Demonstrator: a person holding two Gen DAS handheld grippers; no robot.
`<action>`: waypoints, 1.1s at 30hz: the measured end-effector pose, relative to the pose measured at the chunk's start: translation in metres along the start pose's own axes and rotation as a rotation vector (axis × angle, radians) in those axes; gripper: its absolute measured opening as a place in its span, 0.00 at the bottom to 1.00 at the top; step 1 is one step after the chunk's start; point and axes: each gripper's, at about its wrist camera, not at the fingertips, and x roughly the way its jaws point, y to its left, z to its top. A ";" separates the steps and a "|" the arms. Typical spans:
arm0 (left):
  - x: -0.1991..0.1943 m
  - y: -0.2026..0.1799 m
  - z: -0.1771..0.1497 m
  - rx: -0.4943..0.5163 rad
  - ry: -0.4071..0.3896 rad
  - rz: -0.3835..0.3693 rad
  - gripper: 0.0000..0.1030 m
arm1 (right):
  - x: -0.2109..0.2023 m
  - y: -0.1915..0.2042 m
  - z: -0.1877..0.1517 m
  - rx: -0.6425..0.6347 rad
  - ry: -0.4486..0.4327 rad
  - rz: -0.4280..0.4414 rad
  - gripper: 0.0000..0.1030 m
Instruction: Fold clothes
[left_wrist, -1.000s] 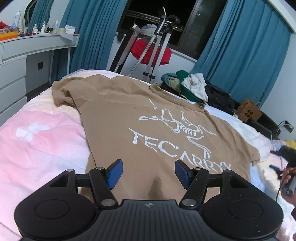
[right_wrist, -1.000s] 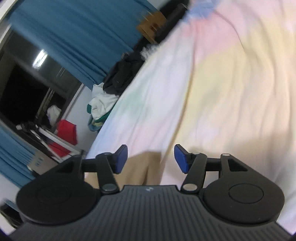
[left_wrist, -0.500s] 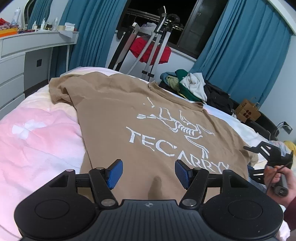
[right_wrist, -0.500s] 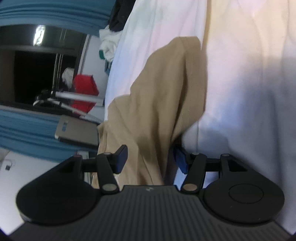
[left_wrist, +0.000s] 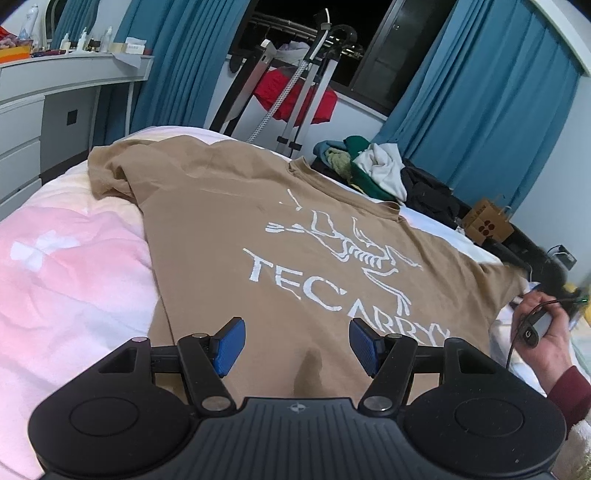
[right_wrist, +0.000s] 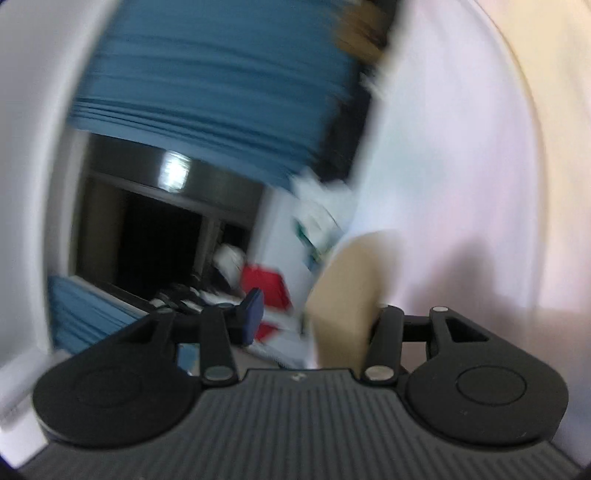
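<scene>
A tan T-shirt (left_wrist: 258, 236) with white "TECARRYX" lettering lies spread flat on the bed (left_wrist: 55, 280), collar toward the far side. My left gripper (left_wrist: 295, 343) is open and empty, hovering over the shirt's near hem. The right gripper (right_wrist: 314, 325) is open; its view is motion-blurred, and a tan sleeve (right_wrist: 347, 295) lies between its fingers, covering the right one. In the left wrist view, the hand holding the right gripper (left_wrist: 543, 332) is at the shirt's right sleeve.
A pile of clothes (left_wrist: 373, 170) lies at the far edge of the bed. A drying rack (left_wrist: 295, 85) with a red garment stands by the window. A white dresser (left_wrist: 37, 122) is at left. A brown paper bag (left_wrist: 487, 225) is at the right.
The right gripper has moved in to the shirt's right sleeve and swung, blurring its view; the sleeve now lies between its fingers. The left gripper has stayed open over the hem.
</scene>
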 end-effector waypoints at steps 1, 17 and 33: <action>0.000 0.000 0.000 0.001 0.000 -0.002 0.63 | -0.004 0.001 0.004 -0.016 -0.022 -0.016 0.47; -0.006 -0.003 0.004 0.010 -0.007 -0.008 0.63 | -0.083 0.021 0.018 -0.063 0.060 -0.372 0.57; 0.006 0.001 -0.002 0.013 0.057 -0.016 0.64 | -0.003 -0.007 -0.039 -0.077 0.263 -0.313 0.59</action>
